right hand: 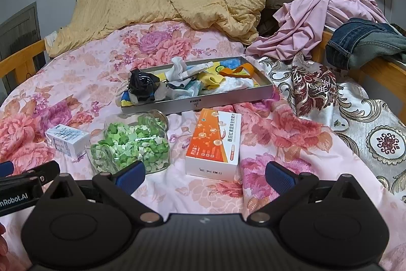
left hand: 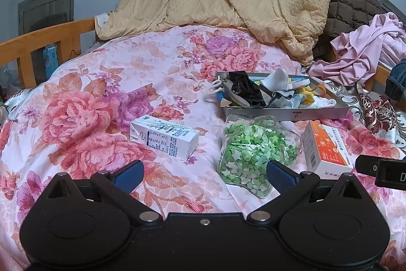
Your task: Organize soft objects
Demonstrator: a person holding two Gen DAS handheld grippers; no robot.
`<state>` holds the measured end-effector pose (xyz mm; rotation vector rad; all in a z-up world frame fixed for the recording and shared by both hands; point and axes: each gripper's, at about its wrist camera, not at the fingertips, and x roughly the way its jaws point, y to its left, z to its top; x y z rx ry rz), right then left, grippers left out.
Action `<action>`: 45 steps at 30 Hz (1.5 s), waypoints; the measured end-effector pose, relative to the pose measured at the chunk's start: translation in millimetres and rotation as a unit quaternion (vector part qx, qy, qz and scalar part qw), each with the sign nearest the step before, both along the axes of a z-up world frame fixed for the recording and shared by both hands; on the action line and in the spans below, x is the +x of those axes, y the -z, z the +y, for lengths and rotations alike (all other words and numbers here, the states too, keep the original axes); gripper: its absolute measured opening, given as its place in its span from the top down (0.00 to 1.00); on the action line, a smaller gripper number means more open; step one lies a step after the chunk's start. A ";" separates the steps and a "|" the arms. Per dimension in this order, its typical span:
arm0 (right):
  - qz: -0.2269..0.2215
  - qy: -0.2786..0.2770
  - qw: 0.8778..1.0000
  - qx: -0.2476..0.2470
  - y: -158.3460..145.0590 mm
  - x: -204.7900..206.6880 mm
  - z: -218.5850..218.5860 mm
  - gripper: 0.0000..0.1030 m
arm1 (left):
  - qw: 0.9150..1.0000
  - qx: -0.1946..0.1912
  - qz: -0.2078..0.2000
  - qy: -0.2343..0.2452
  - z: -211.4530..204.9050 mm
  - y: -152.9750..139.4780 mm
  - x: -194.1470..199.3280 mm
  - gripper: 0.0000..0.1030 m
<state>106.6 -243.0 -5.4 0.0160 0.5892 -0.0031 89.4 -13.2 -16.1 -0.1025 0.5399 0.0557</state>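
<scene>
Several socks and small cloth bits already sit heaped in the shallow grey tray (right hand: 203, 99), straight out ahead of both tools, so I'd guess the sorting is mostly done or close to it. You can make out a black sock (right hand: 142, 84), a white one (right hand: 177, 70), something yellow (right hand: 210, 80) and an orange strap (right hand: 236, 70) in there, though the pile is pretty tangled and nothing looks folded or paired. What's left on the floral quilt (left hand: 88, 93) closer to the tools isn't soft at all: a jar of green paper stars (left hand: 253, 156) lying on its side, a white milk carton (left hand: 165, 139) and an orange-and-white medicine box (right hand: 215, 141). Off to the right there's a crumpled pink garment (right hand: 324, 12) and some jeans (right hand: 362, 42) on the bed rail, maybe part of the job, can't say. Left gripper (left hand: 204, 175) hovers low over the quilt, blue fingers (left hand: 129, 174) spread wide, nothing in them, with the jar just past its right finger. Right gripper (right hand: 205, 175) is the same deal, level with it and just beside it, gaping and empty, the medicine box right ahead.
</scene>
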 end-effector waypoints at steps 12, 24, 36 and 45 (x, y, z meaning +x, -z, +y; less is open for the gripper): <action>0.000 0.000 1.000 0.000 0.1 0.0 0.1 0.00 | 1.000 0.000 0.000 0.000 0.3 0.1 0.0 0.01; 0.001 0.000 1.000 0.000 0.2 0.0 0.2 0.00 | 1.000 0.000 0.001 0.000 0.4 -0.1 0.2 0.01; 0.002 0.000 1.000 -0.001 0.0 0.2 0.5 0.00 | 1.000 0.000 0.001 0.001 0.8 -0.6 0.5 0.01; 0.002 0.000 1.000 -0.001 -0.2 0.1 0.4 0.00 | 1.000 0.001 0.008 0.001 1.3 2.1 0.0 0.01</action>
